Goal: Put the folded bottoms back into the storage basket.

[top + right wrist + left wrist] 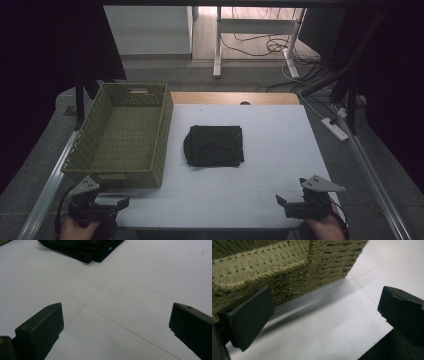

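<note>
While both hands rest at the near edge of the white worktop, neither tool holds anything. The left gripper sits by the near left corner with its jaws spread wide over bare surface, just in front of the near wall of the olive-green woven rectangular basket; in the left gripper view that wall fills the top of the picture, close beyond the jaws. The right gripper sits near the near right corner, jaws likewise wide apart, pointed inward across the worktop.

Farther in, at about the middle of the worktop and just right of the basket without touching it, lies the folded black cloth garment. The right gripper view catches its nearest corner, where stacked layers and a small blue tag or stitch show (too small to tell which).

The garment should handle as light, soft and limp: it will sag and may unfold if lifted by a single layer. A likely hold is at two edges or corners, each gripper pinching through the whole stack, so the fold survives the short carry to the basket, which looks empty.
</note>
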The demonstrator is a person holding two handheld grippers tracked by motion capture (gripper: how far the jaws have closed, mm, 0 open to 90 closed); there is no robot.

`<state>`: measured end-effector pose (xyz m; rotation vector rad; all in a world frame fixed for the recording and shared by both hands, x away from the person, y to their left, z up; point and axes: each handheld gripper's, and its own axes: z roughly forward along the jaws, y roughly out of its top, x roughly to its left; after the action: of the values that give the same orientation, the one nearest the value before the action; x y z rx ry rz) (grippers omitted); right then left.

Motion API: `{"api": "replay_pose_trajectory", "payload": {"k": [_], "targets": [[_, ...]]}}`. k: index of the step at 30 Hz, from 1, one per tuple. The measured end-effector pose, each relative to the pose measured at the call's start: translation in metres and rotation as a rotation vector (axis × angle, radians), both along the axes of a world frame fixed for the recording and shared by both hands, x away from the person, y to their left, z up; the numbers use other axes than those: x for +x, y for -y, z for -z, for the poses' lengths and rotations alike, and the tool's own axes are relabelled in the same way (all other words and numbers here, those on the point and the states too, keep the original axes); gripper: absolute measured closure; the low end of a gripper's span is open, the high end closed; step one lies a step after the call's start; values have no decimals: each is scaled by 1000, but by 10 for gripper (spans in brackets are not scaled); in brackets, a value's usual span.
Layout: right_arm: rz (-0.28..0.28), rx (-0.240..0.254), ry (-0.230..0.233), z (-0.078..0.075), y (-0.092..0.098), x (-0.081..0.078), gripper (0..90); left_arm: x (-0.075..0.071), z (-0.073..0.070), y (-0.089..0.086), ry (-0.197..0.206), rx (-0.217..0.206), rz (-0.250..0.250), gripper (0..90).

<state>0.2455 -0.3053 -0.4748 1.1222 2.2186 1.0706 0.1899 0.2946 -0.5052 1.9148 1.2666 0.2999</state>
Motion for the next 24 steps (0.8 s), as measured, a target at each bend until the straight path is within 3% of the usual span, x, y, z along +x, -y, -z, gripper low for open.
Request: {"api": "replay_pose_trajectory", "payload": {"k": [8, 24], "targets": [[-13, -5, -2, 0, -1, 0, 1, 0, 0, 0, 4, -1, 32, 6], [-37, -2, -11, 0, -1, 1, 2, 2, 1, 0, -17, -13, 38, 13]]}}
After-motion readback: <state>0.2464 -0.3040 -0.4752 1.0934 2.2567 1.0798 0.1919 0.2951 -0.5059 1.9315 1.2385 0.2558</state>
